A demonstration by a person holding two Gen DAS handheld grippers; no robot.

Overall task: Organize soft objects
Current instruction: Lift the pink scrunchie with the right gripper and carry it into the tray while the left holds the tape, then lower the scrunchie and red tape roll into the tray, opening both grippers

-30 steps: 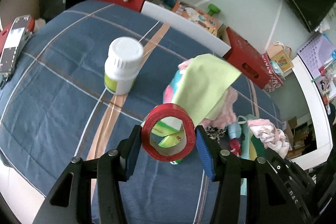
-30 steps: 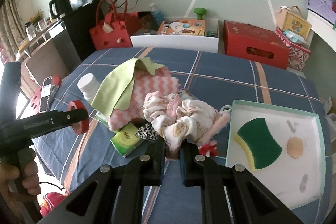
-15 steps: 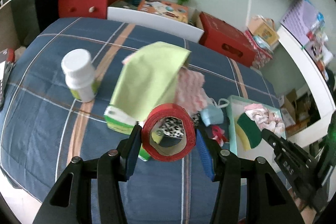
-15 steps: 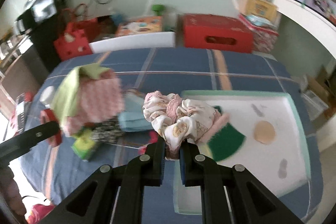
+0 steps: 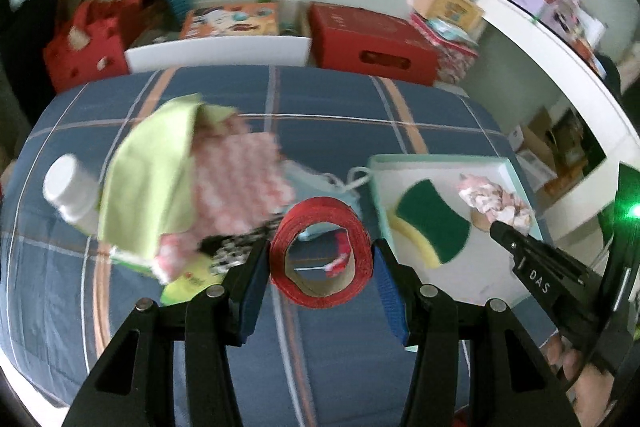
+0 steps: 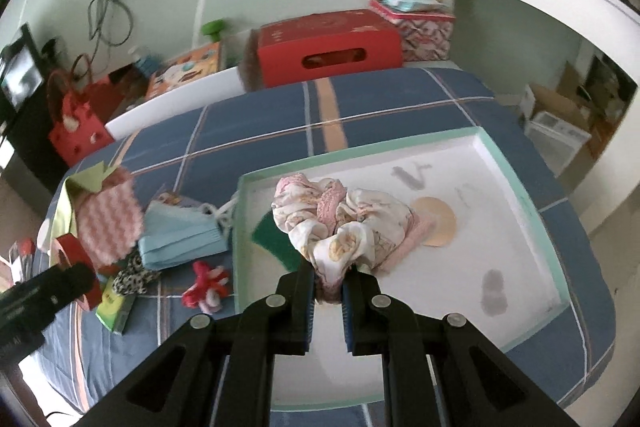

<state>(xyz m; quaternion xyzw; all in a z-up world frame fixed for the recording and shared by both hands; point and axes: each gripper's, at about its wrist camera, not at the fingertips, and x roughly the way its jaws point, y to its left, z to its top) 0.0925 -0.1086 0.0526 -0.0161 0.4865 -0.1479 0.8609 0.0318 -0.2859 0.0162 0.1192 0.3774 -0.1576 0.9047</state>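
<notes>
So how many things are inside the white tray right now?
2 lie in the tray: a green sponge and a tan round pad. The floral scrunchie hangs above it, not set down. More may hide under it.

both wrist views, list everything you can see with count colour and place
tray: 1, white with mint rim, right side of the bed
sponge: 1, green and yellow, in the tray
scrunchie: 1, pink floral, over the tray, pinched in the right gripper
tape roll: 1, red, clamped in the left gripper
cloth: 1, lime green, draped over the pile left of the tray
knit cloth: 1, pink and white, under the green one
face mask: 1, light blue, beside the tray
bottle: 1, white, far left
left gripper: 1, black, blue pads
right gripper: 1, black, over the tray
</notes>
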